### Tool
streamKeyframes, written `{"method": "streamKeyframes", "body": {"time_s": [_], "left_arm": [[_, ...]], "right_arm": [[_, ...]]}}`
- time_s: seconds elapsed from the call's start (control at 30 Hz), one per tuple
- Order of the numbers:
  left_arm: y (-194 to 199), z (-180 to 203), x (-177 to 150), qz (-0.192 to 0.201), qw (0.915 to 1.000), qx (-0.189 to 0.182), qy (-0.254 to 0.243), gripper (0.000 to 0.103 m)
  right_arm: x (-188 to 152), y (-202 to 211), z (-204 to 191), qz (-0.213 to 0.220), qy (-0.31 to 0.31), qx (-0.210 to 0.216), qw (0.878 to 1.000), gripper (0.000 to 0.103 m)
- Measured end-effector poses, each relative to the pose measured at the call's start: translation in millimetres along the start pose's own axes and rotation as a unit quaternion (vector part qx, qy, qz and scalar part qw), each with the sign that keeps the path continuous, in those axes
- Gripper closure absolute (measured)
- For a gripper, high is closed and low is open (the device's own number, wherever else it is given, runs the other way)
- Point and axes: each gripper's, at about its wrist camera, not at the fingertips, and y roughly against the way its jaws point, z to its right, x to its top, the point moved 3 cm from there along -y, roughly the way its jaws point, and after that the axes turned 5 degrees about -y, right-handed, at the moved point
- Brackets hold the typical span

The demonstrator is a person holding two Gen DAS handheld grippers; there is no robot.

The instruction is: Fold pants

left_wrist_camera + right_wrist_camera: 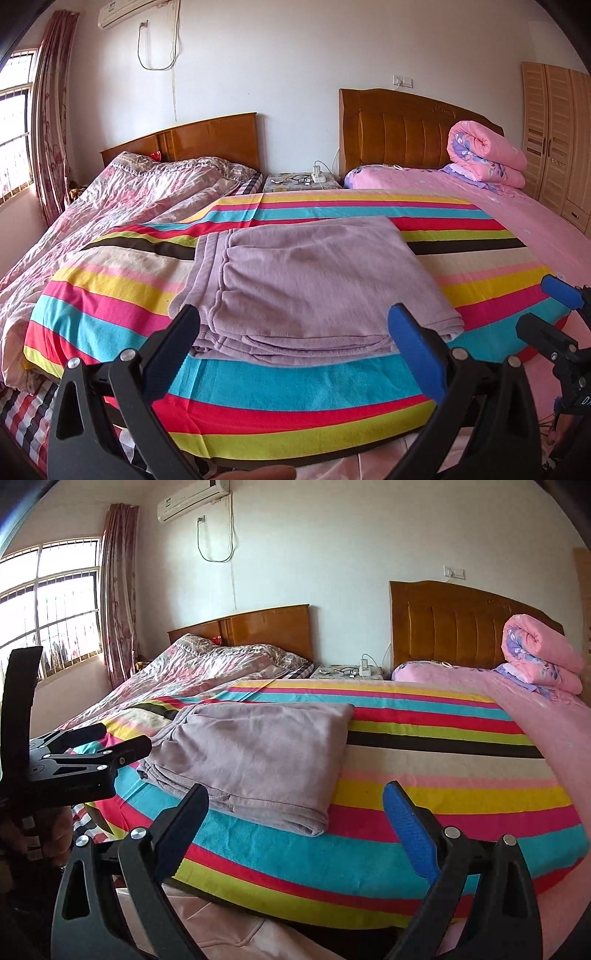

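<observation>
The lilac pants [306,284] lie folded in a flat stack on the striped cloth [295,391] over the board. They also show in the right wrist view [258,753], left of centre. My left gripper [295,325] is open and empty, its fingers spread just in front of the near edge of the pants, apart from them. My right gripper [295,805] is open and empty, to the right of the stack and short of it. The right gripper also shows at the right edge of the left wrist view [550,306], and the left gripper at the left edge of the right wrist view [110,746].
A bed with a floral quilt [129,199] lies to the left. A pink bed [498,206] with a rolled pink quilt [487,155] lies to the right. A nightstand [299,181] with cables stands between the headboards. A wardrobe [557,147] is at far right.
</observation>
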Motion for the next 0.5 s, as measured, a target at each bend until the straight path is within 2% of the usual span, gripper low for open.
{"method": "streamKeyframes", "body": {"time_s": [0.5], "left_arm": [[-2.0, -0.5, -1.1, -0.001, 1.0, 0.0, 0.0, 0.001]], "right_arm": [[0.2, -1.7, 0.0, -0.003, -0.001, -0.001, 1.0, 0.011]]}}
